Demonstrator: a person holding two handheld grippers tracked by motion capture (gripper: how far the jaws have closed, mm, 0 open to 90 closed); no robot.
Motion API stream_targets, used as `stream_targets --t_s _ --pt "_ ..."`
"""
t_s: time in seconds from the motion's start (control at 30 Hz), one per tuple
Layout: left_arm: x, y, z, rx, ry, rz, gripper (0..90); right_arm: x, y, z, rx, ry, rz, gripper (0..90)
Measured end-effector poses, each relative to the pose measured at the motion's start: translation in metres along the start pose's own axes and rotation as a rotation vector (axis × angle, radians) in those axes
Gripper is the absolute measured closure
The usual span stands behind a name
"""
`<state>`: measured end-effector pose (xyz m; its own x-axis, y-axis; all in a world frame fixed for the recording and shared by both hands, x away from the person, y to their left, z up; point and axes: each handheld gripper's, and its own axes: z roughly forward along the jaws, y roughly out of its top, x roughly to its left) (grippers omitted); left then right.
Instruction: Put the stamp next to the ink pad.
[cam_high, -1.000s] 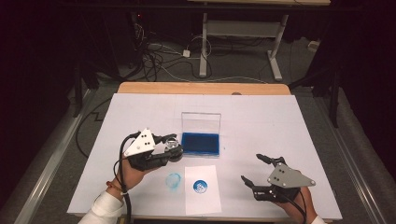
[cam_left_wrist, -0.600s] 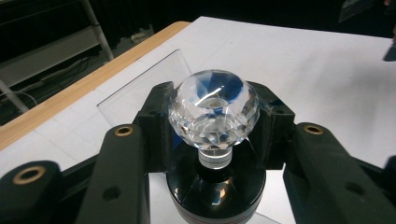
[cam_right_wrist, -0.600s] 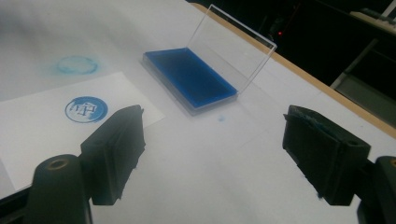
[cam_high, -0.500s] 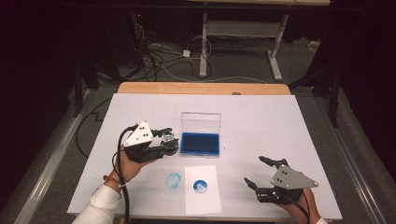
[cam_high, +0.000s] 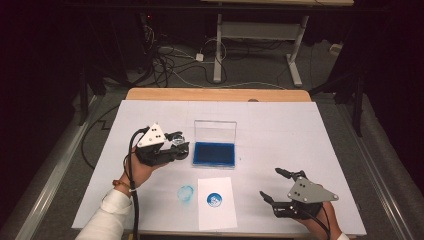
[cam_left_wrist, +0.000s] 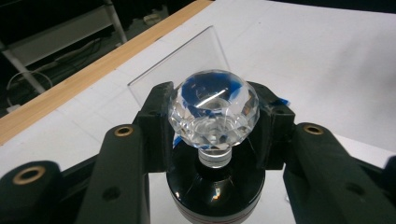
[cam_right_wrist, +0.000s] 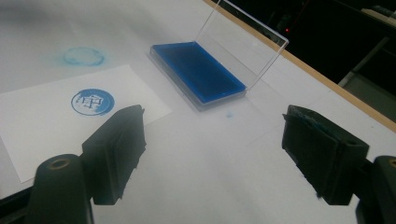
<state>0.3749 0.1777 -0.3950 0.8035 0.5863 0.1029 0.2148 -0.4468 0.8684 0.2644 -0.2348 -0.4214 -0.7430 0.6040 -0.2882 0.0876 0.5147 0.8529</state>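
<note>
my left gripper (cam_high: 176, 146) was clenched on a stamp (cam_left_wrist: 213, 116) with a faceted clear knob on top and a black round body below; in the left gripper view the two black fingers (cam_left_wrist: 156, 122) pressed against the knob from either side, and blue smears showed on the pads. in the high view that gripper hung above the white counter (cam_high: 280, 125), just left of the ink pad (cam_high: 215, 154), with its grey plate on top and its cable trailing down past my wrist. the ink pad was a shallow clear box with a deep blue pad inside and its clear lid (cam_high: 215, 131) standing upright along the far edge. nearer to me a white sheet of paper (cam_high: 216, 204) lay flat on the counter, carrying a round blue print (cam_high: 214, 199) near its middle. just left of the paper a fainter blue ring (cam_high: 185, 193) was smudged straight onto the counter. my right gripper (cam_high: 271, 186) was released, its fingers spread wide and holding nothing, low over the near right part of the counter and well apart from the paper. in the right gripper view the ink pad (cam_right_wrist: 198, 70) sat between and beyond those open fingers (cam_right_wrist: 119, 151), with the printed paper (cam_right_wrist: 70, 121) off to the left of it and a small blue speck on the counter near the box.
</note>
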Motion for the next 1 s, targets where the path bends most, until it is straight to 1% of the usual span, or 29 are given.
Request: stream_targets --t_s 0.07,0.2,0.27,0.43,0.5,0.67,0.8,1.0 --pt "0.003 -0.001 0.003 0.000 0.005 -0.007 54.1 0.001 0.000 0.001 0.005 0.003 -0.001 21.2" --pt "0.006 -0.002 0.012 0.025 0.004 -0.007 54.0 0.002 0.000 0.002 0.009 0.008 -0.005 21.2" --pt "0.008 -0.002 0.016 0.043 0.015 -0.005 54.1 0.003 0.000 0.003 0.016 0.010 -0.009 21.3" --pt "0.014 -0.005 0.026 0.069 0.015 -0.019 54.0 0.004 0.000 0.003 0.022 0.011 -0.016 21.8" --pt "0.016 -0.006 0.029 0.080 0.028 -0.028 54.0 0.004 -0.001 0.004 0.026 0.013 -0.020 21.8" --pt "0.019 -0.010 0.036 0.091 0.026 -0.047 54.0 0.005 -0.002 0.005 0.036 0.016 -0.030 21.9" --pt "0.020 -0.012 0.041 0.095 0.030 -0.053 53.9 0.005 -0.002 0.006 0.041 0.019 -0.032 21.9" --pt "0.024 -0.019 0.050 0.115 0.040 -0.083 53.8 0.006 -0.002 0.006 0.049 0.025 -0.042 22.0"
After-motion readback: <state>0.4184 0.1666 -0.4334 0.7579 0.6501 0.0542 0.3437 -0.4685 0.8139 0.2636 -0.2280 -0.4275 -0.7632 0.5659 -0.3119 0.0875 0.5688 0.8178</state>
